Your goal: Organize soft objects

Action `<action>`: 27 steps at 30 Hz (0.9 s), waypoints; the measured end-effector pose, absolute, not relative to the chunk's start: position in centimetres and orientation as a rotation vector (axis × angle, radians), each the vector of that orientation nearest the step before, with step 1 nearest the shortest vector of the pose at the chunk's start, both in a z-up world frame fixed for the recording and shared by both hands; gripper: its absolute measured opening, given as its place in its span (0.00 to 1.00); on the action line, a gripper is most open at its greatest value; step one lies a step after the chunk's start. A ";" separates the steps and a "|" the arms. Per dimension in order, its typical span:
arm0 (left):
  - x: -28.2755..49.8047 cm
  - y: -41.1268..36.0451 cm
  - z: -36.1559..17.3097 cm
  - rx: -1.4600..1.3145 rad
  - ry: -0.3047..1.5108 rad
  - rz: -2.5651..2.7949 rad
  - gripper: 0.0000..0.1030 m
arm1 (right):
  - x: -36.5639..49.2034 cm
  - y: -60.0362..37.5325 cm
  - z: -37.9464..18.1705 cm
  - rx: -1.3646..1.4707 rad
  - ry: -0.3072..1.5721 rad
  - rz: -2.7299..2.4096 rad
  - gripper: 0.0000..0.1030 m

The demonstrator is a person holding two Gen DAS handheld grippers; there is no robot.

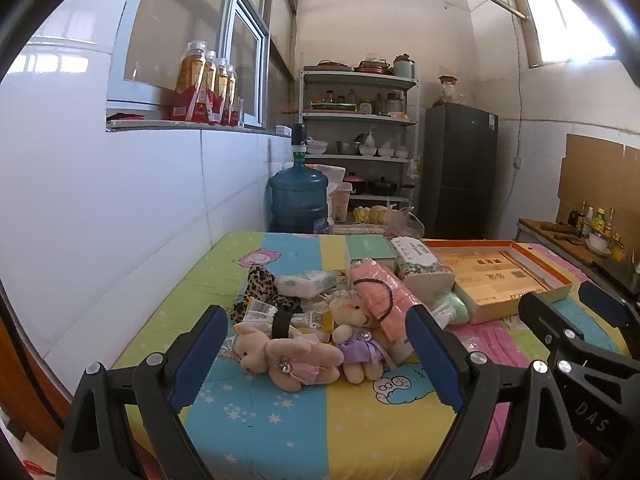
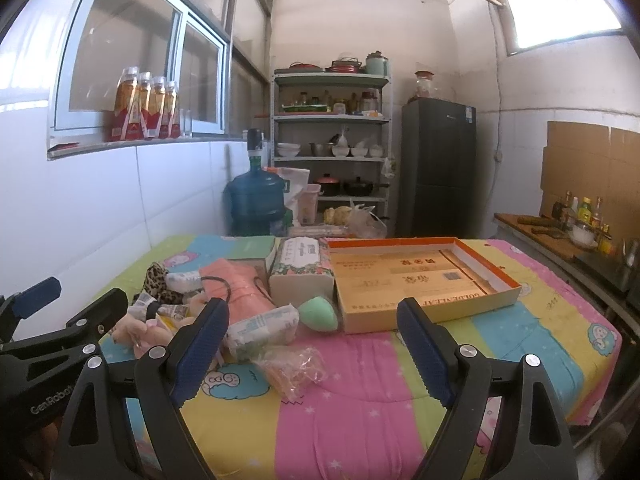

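Note:
A heap of soft things lies on the striped bedspread (image 1: 360,420). Closest to me are a beige plush rabbit (image 1: 286,356) and a plush bear in a purple dress (image 1: 356,340). Behind them lie a leopard-print toy (image 1: 260,290), a pink towel pack (image 1: 384,296), tissue packs (image 1: 308,282) and a green sponge egg (image 2: 319,314). My left gripper (image 1: 316,344) is open, its fingers either side of the plush toys and short of them. My right gripper (image 2: 312,340) is open above a crinkled clear bag (image 2: 294,366), holding nothing. An open orange-rimmed cardboard box (image 2: 420,280) sits at right.
A floral tissue box (image 2: 302,266) and a green box (image 1: 370,250) stand behind the heap. A blue water jug (image 1: 298,200), metal shelves (image 1: 358,120) and a dark fridge (image 1: 460,168) are past the bed. The white tiled wall (image 1: 100,200) is at left, and a counter with bottles (image 2: 576,220) at right.

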State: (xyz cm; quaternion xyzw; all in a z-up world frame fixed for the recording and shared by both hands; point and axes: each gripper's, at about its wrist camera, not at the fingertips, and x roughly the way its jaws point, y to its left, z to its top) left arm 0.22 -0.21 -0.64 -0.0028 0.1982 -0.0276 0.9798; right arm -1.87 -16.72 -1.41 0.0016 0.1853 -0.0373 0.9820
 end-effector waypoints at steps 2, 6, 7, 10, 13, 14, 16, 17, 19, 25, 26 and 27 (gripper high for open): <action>0.2 -0.2 -0.6 -0.010 0.398 -0.055 0.88 | -1.9 -16.7 -1.4 0.000 0.376 -0.071 0.84; 0.1 -0.1 -0.6 -0.010 0.399 -0.058 0.88 | -2.2 -16.6 -1.2 -0.005 0.373 -0.069 0.84; 0.2 -0.2 -0.6 -0.010 0.398 -0.059 0.88 | -2.1 -16.6 -1.3 -0.003 0.374 -0.068 0.84; 0.3 -0.3 -0.6 -0.004 0.400 -0.059 0.88 | -2.1 -16.6 -1.2 -0.001 0.375 -0.066 0.84; 0.4 -0.4 -0.6 -0.003 0.399 -0.059 0.88 | -2.1 -16.6 -1.2 -0.002 0.376 -0.066 0.84; 0.4 -0.3 -0.5 -0.004 0.399 -0.060 0.88 | -2.1 -16.6 -1.2 -0.002 0.376 -0.065 0.84; 0.4 -0.3 -0.6 -0.003 0.401 -0.061 0.88 | -2.1 -16.6 -1.1 -0.002 0.377 -0.064 0.84; 0.4 -0.3 -0.6 -0.004 0.401 -0.061 0.88 | -2.1 -16.5 -1.1 -0.002 0.378 -0.064 0.84; 0.4 -0.4 -0.5 -0.004 0.404 -0.064 0.88 | -2.1 -16.5 -1.1 -0.003 0.377 -0.063 0.84; 0.4 -0.5 -0.4 -0.002 0.402 -0.067 0.88 | -2.0 -16.5 -1.1 -0.002 0.378 -0.064 0.84; 0.4 -0.5 -0.4 -0.002 0.403 -0.067 0.88 | -2.1 -16.5 -1.1 -0.002 0.378 -0.063 0.84; 0.4 -0.5 -0.4 -0.002 0.404 -0.066 0.88 | -2.1 -16.5 -1.1 -0.002 0.378 -0.062 0.84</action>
